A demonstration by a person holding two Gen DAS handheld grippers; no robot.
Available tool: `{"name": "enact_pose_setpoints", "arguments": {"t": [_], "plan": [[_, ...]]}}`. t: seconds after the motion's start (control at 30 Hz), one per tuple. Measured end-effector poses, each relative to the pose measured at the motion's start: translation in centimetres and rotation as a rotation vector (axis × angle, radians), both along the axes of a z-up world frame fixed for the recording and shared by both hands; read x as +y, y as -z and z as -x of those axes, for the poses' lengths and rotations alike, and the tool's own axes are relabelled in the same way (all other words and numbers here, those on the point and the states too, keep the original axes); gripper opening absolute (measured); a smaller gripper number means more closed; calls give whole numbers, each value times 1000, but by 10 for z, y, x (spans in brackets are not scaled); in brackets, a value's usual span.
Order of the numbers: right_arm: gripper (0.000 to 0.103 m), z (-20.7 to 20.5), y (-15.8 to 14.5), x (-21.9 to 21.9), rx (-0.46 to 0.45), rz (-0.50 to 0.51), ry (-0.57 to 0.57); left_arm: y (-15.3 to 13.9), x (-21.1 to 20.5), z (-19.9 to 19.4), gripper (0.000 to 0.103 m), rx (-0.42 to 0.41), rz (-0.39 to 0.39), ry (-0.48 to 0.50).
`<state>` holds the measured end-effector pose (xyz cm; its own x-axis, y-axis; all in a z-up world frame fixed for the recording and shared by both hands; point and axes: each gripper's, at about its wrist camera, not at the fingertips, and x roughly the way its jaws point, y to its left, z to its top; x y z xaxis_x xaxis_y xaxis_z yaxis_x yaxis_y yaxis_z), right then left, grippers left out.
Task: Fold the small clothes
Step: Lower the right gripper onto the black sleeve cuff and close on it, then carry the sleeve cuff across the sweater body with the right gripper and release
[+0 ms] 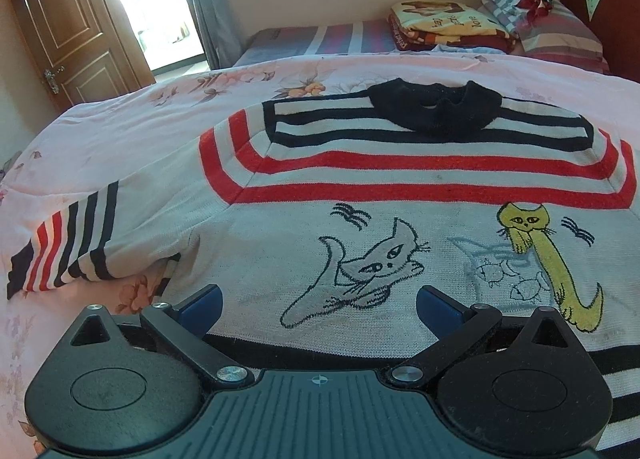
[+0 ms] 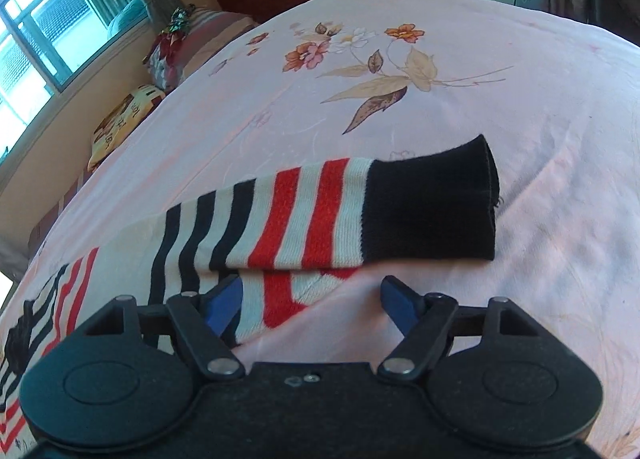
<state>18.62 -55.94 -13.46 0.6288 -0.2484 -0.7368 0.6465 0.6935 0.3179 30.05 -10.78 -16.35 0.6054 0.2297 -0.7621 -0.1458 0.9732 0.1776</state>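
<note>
The sweater (image 1: 400,195) is laid flat, front up, on the pink floral bedsheet (image 1: 120,127) of a bed. A black collar (image 1: 434,109) is seen at its far end, with black and red stripes across the chest below it. 2 cats are stitched on the white body: a grey cat (image 1: 360,275) and a yellow cat (image 1: 544,255). The left sleeve (image 1: 76,243) is spread out to the side, its striped end draped toward the edge of the bed.

The left hand-held gripper (image 1: 319,305) is held just above the sweater's lower body, its blue pads set wide apart with nothing between them.

In the right wrist view, the right sleeve (image 2: 332,215) is stretched across the sheet and ends in a black cuff (image 2: 432,207). The right hand-held gripper (image 2: 312,301) is spread wide beside the sleeve's near edge, and nothing is gripped; its left pad (image 2: 224,305) overlaps the striped fabric, though contact cannot be judged.

A folded blanket (image 1: 440,25) and a striped pillow (image 1: 556,33) are placed at the head of the bed.
</note>
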Motion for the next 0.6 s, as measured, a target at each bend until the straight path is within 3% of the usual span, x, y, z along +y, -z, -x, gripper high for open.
{"name": "enact_pose_setpoints", "arguments": {"t": [0.03, 0.17, 0.4, 0.6], "plan": [[68, -2, 0, -3, -4, 7, 15, 1, 0, -1, 103, -1, -1, -3], [28, -5, 2, -16, -51, 4, 38, 3, 1, -2, 103, -2, -1, -2], [19, -15, -28, 18, -114, 139, -112, -2, 11, -2, 103, 10, 31, 3], [18, -50, -74, 124, -210, 238, -438, -19, 40, 0, 103, -18, 124, -36]]}}
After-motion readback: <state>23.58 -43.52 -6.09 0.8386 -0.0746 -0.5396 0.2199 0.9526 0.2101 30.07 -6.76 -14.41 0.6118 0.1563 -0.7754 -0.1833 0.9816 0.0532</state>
